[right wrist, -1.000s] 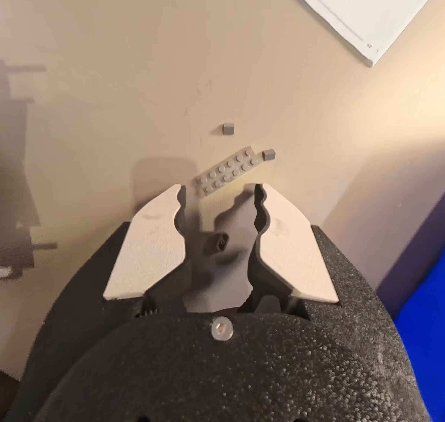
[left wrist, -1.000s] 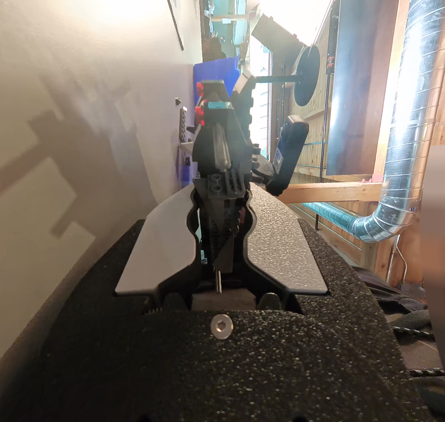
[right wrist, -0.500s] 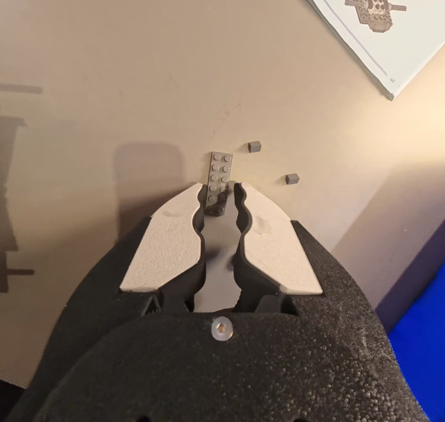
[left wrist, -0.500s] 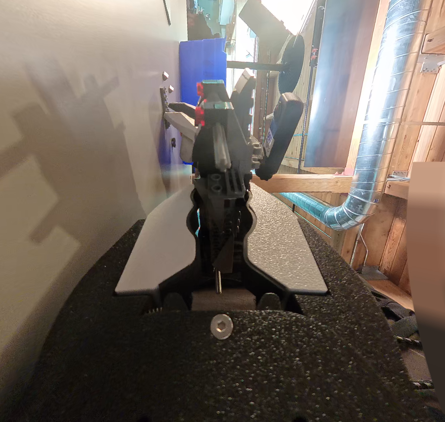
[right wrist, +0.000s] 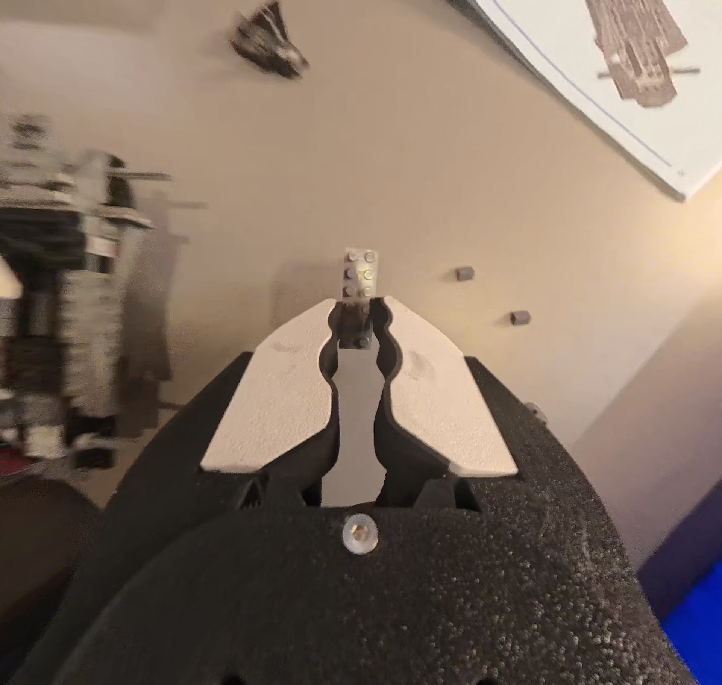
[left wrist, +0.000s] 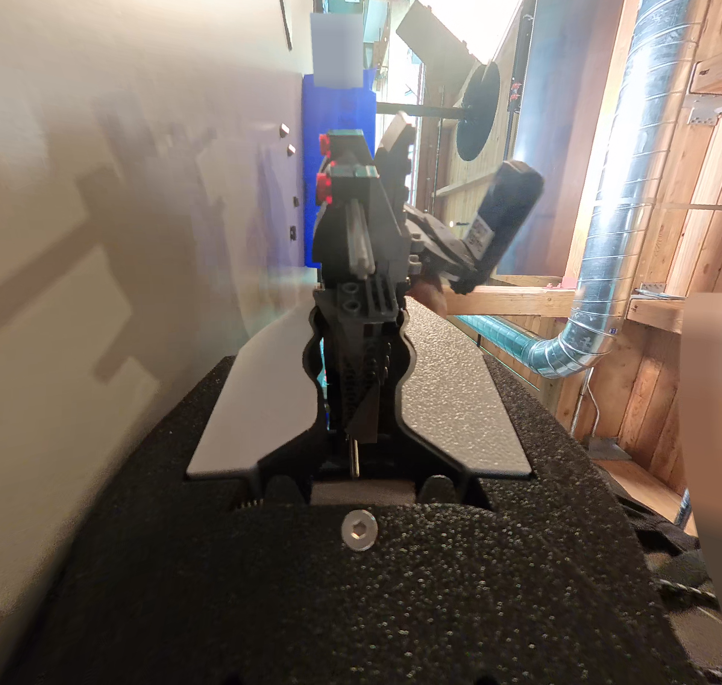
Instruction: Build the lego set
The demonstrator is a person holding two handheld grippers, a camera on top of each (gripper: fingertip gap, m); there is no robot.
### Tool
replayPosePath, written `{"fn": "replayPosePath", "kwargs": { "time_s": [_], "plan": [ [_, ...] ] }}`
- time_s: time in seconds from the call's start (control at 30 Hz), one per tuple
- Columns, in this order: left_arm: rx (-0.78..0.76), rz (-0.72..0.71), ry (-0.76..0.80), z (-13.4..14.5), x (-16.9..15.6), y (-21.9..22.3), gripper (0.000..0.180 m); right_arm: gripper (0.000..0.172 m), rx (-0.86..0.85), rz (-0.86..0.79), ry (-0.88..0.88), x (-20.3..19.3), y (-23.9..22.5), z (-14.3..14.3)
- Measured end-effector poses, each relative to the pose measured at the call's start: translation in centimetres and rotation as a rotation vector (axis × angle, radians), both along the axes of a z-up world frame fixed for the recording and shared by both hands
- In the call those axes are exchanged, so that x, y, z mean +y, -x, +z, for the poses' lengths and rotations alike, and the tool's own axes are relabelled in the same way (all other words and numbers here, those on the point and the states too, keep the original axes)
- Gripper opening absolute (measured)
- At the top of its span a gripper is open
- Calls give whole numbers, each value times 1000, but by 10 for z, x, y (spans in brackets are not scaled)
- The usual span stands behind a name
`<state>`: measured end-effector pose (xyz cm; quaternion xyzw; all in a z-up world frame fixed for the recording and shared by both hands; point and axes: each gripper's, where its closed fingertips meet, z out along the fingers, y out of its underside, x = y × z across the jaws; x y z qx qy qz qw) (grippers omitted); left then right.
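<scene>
Between right gripper (right wrist: 356, 307) fingers: grey studded plate (right wrist: 361, 275), light, stiff, clamped at near end. Left gripper (left wrist: 357, 314) fingers clamp dark brick model (left wrist: 359, 236); desk (right wrist: 390, 158) below.

left wrist: along table (left wrist: 117, 314), sideways | right wrist: down, close | shared: two small grey pieces (right wrist: 465, 273)

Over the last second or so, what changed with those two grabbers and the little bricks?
The right gripper closed on the flat grey studded plate and lifted it off the beige table. The left gripper stays clamped on the dark grey brick model. Two small grey bricks stay put.
</scene>
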<state>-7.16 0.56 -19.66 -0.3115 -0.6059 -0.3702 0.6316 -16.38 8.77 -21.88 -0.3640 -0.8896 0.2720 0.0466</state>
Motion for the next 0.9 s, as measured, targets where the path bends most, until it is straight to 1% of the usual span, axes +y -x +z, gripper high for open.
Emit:
{"fn": "replayPosePath", "kwargs": {
  "time_s": [0.1, 0.17, 0.27, 0.4, 0.5, 0.63, 0.83, 0.9],
  "plan": [
    [-5, 26, 15, -3, 0, 4, 35, 15, -16, 67, 138, -41, -22, 30],
    [-7, 46, 28, -4, 1, 7, 35, 15, -31, 113, 206, -69, -39, 46],
    [-11, 54, 50, -6, 3, 7, 35, 15, -42, 146, 249, -98, -51, 57],
    [-9, 64, 48, -6, 4, 8, 35, 15, -39, 160, 200, -116, -52, 52],
    [0, 66, 51, -4, 3, 7, 35, 15, -26, 159, 144, -122, -51, 43],
    [18, 71, 67, -1, 0, 8, 35, 15, -21, 165, 115, -129, -55, 38],
    [25, 74, 78, 1, -4, 10, 35, 16, -7, 149, 97, -132, -55, 34],
    [25, 71, 66, 2, -5, 10, 35, 20, -13, 149, 109, -134, -57, 35]
  ]
}}
